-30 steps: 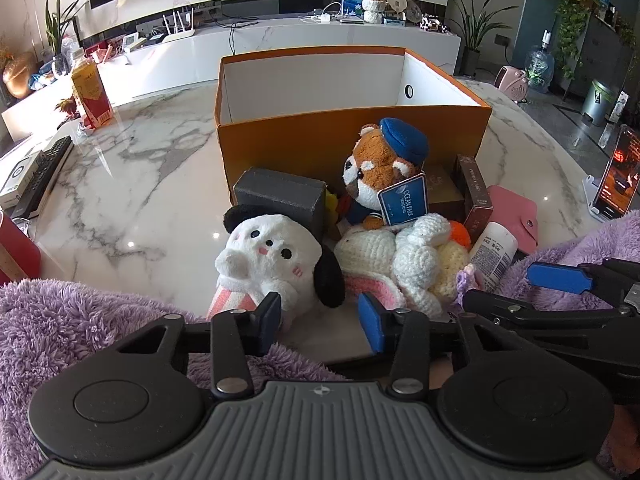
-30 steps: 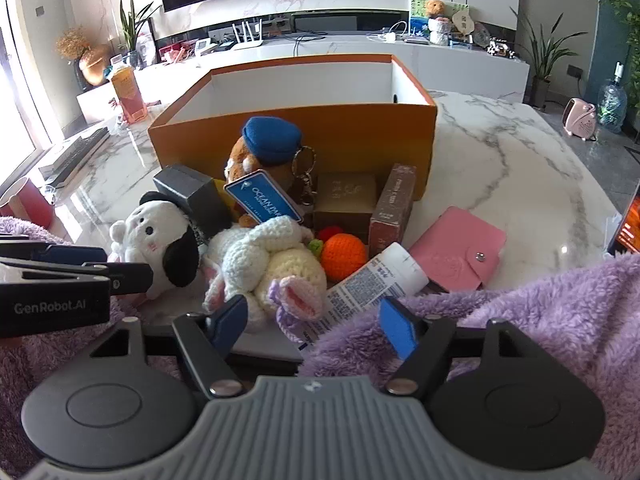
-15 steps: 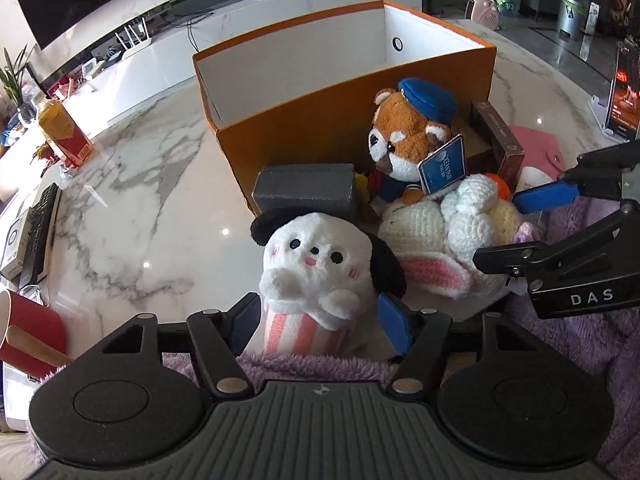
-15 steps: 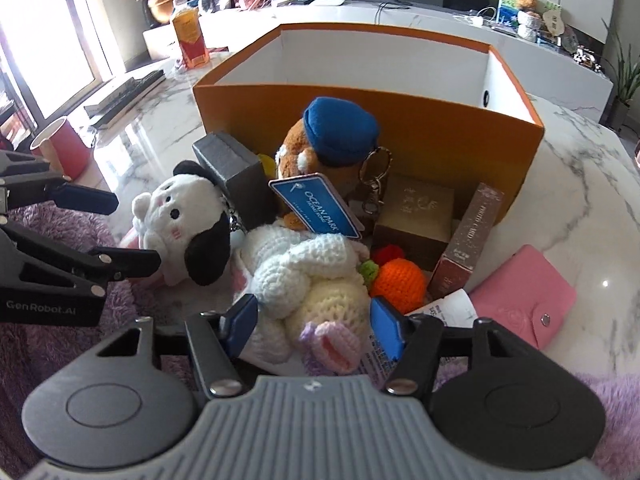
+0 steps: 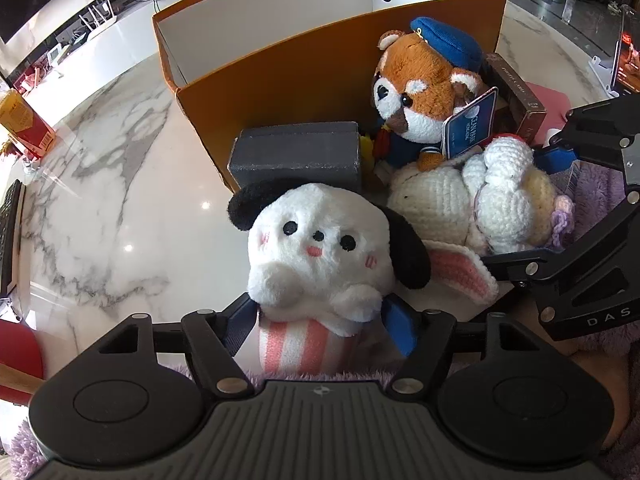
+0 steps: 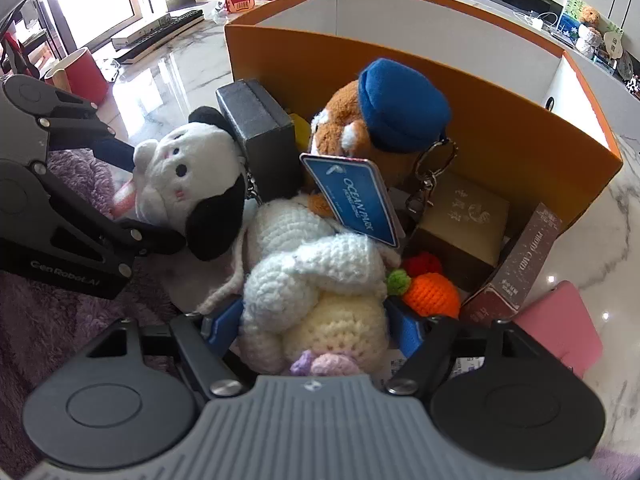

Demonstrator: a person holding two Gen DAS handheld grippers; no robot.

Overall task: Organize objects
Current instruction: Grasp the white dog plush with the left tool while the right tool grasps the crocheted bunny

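Observation:
A white dog plush (image 5: pixel 320 248) with black ears and a pink-striped body sits on the marble table, between the pads of my left gripper (image 5: pixel 318 326). Those jaws are opening, and a gap shows beside the right pad. My right gripper (image 6: pixel 314 324) straddles a crocheted cream bunny (image 6: pixel 316 276); its jaws are opening too, with the blue pads close beside the bunny's sides. Behind both toys stands the orange box (image 6: pixel 500 120), open at the top with white inner walls. A red panda plush (image 6: pixel 384 120) in a blue cap leans against its front wall.
Crowded against the box front are a grey case (image 5: pixel 296 156), a gold box (image 6: pixel 464 220), a brown card box (image 6: pixel 520 264), a crocheted carrot (image 6: pixel 432 294) and a pink wallet (image 6: pixel 560 328). A red cup (image 6: pixel 84 72) and a keyboard lie at the table's left. Purple fleece sleeves flank both grippers.
Both grippers came down and forward onto the toys while rolling. The left jaws widened around the dog plush, and the right jaws now flank the crocheted bunny.

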